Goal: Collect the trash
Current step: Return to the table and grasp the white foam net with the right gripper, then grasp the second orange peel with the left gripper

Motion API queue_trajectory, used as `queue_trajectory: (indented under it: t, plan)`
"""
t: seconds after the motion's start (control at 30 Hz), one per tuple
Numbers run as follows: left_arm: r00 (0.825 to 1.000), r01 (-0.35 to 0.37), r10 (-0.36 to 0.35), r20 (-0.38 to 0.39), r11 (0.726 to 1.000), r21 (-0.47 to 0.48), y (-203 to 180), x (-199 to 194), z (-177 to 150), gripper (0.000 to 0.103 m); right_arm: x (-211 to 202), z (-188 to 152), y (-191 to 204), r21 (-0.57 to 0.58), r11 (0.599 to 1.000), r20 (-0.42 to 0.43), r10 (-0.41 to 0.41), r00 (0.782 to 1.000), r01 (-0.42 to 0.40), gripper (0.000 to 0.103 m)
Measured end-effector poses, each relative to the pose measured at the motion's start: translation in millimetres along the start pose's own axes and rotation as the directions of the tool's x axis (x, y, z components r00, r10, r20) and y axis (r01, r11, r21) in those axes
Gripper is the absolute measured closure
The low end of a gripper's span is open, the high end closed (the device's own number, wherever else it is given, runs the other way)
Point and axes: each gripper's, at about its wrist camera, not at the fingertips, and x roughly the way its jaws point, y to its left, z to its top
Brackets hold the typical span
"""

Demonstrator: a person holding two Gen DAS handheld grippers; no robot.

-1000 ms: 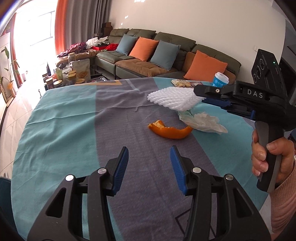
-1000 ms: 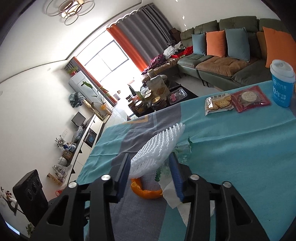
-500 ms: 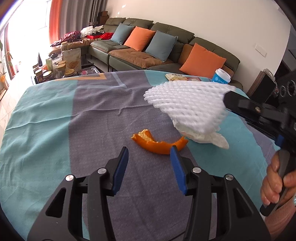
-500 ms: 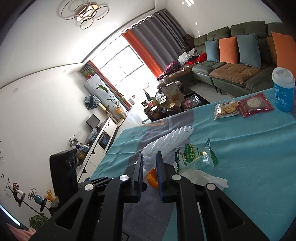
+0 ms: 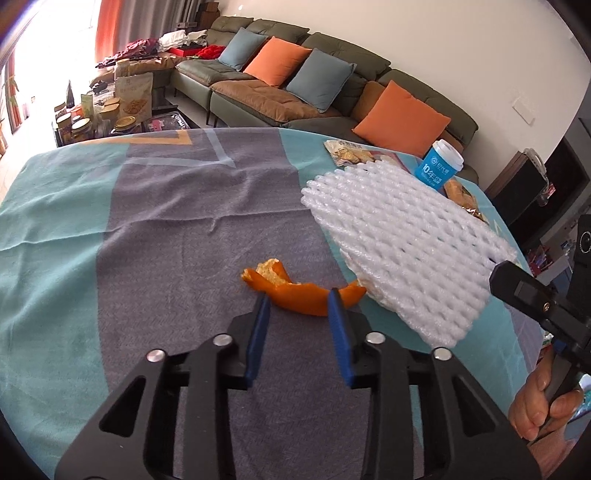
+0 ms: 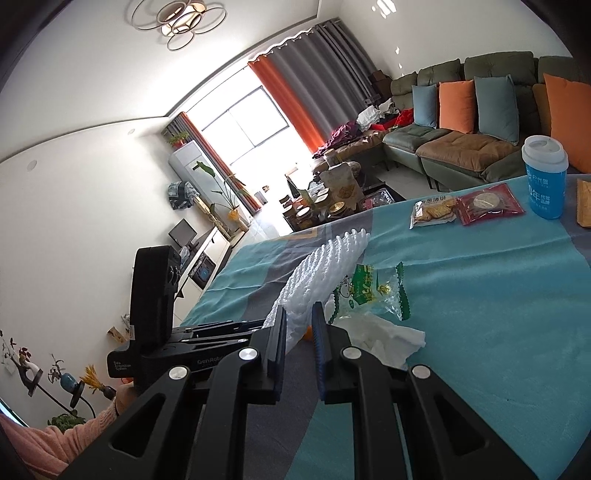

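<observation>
The left tool has just been narrowing its jaws, which stand either side of the orange peel on the worktop; whether the pads press it I cannot tell. Right of it, the right tool is clamped on the white foam fruit net, held off the cloth. Beyond that tool's tips lie a crumpled tissue and green snack wrapper.

White walls and ceiling, lit by a ring-shaped ceiling lamp. Bright daylight through a large window hung with orange and grey curtains. Along the far wall, a dark green sofa with orange and blue cushions. Beside the window, a cluttered low coffee table and a leafy plant
</observation>
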Motion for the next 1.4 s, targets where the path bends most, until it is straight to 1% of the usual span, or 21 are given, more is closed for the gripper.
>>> queue_trajectory:
  t: [0.07,0.17,0.2,0.23,0.27,0.4,0.43,0.47,0.5,0.53,0.57,0.63,0.7,0.73,0.8,0.83,0.9,0.97,1.03,1.2,1.4]
  plan:
    - [1.000,0.011,-0.011,0.000,1.000,0.000,-1.9,1.3,-0.1,0.085,0.2,0.6,-0.1,-0.006,1.000,0.001,0.003,1.000,-0.003,0.091]
    - [1.000,0.017,-0.017,0.002,1.000,0.009,-4.7,2.3,-0.5,0.094,-0.3,0.0,1.9,-0.007,1.000,0.004,0.009,1.000,-0.009,0.091]
    - [1.000,0.022,-0.022,0.003,1.000,0.010,-4.9,2.5,-0.5,0.095,-0.7,0.2,1.8,-0.009,1.000,0.006,0.009,1.000,-0.009,0.091]
    - [1.000,0.024,-0.024,0.001,1.000,0.009,-4.7,2.9,-1.4,0.100,-1.6,0.3,2.2,-0.010,1.000,0.009,0.012,1.000,-0.012,0.091]
    - [1.000,0.028,-0.028,-0.006,1.000,0.003,-3.8,3.9,-1.8,0.102,-2.3,0.6,2.0,-0.011,1.000,0.012,0.016,1.000,-0.015,0.091]
    - [1.000,0.006,-0.006,-0.013,1.000,0.003,-2.3,5.8,-6.0,0.102,-7.6,1.3,1.5,-0.011,1.000,0.027,0.023,0.999,-0.023,0.091]
    - [1.000,0.000,-0.001,-0.015,1.000,-0.005,-1.3,5.9,-6.1,0.097,-9.3,1.5,1.2,-0.011,1.000,0.031,0.022,0.999,-0.022,0.091]
    - [1.000,0.000,0.000,-0.016,1.000,-0.012,-0.6,5.8,-5.5,0.085,-10.0,1.9,0.9,-0.011,1.000,0.034,0.022,0.999,-0.022,0.091]
    - [1.000,-0.002,0.001,-0.008,1.000,-0.014,-0.6,5.1,-4.4,0.080,-11.0,2.2,0.4,-0.010,1.000,0.037,0.024,0.999,-0.024,0.091]
    - [1.000,-0.010,0.010,0.003,1.000,-0.014,-1.3,4.4,-1.7,0.071,-11.7,2.4,-0.2,-0.009,1.000,0.041,0.024,0.999,-0.024,0.091]
    - [1.000,-0.013,0.013,0.007,1.000,-0.018,-2.1,4.6,0.6,0.064,-12.5,1.8,-0.3,-0.009,1.000,0.043,0.025,0.999,-0.025,0.091]
    - [1.000,-0.009,0.009,0.004,1.000,-0.026,-2.4,5.9,5.2,0.060,-13.6,1.8,-1.9,-0.008,1.000,0.047,0.028,0.999,-0.028,0.091]
    - [1.000,-0.014,0.015,0.003,0.999,-0.038,-2.0,8.4,10.5,0.060,-14.8,1.8,-3.7,-0.007,0.999,0.050,0.033,0.998,-0.032,0.091]
    - [1.000,-0.009,0.009,-0.004,0.999,-0.046,-1.1,11.0,13.2,0.061,-14.9,1.5,-4.8,-0.005,0.999,0.052,0.034,0.998,-0.033,0.091]
    - [1.000,0.001,-0.003,-0.026,0.998,-0.062,1.3,16.2,15.7,0.068,-14.6,0.4,-7.3,0.001,0.999,0.051,0.034,0.998,-0.034,0.091]
    - [0.999,0.019,-0.022,-0.036,0.997,-0.073,2.9,18.5,16.0,0.071,-14.4,0.3,-9.3,0.005,0.999,0.049,0.037,0.998,-0.037,0.091]
    - [0.999,0.028,-0.031,-0.032,0.996,-0.081,5.2,18.0,14.9,0.074,-13.1,0.2,-10.3,0.008,0.999,0.046,0.038,0.998,-0.038,0.091]
    - [0.999,0.031,-0.034,-0.034,0.996,-0.086,7.1,16.7,13.2,0.090,-12.8,-0.7,-9.2,0.004,0.999,0.045,0.041,0.998,-0.041,0.091]
    - [0.998,0.040,-0.044,-0.036,0.995,-0.092,9.4,16.0,10.0,0.090,-13.3,-0.6,-6.9,0.001,0.999,0.047,0.047,0.998,-0.047,0.091]
    - [0.999,0.040,-0.041,-0.018,0.995,-0.090,9.5,6.6,0.5,0.092,-11.4,0.7,-0.5,-0.011,0.998,0.051,0.063,0.997,-0.063,0.091]
    - [1.000,0.011,-0.010,0.012,0.996,-0.084,16.3,-19.9,-18.0,0.092,-8.4,0.9,10.1,-0.037,0.995,0.048,0.094,0.994,-0.092,0.091]
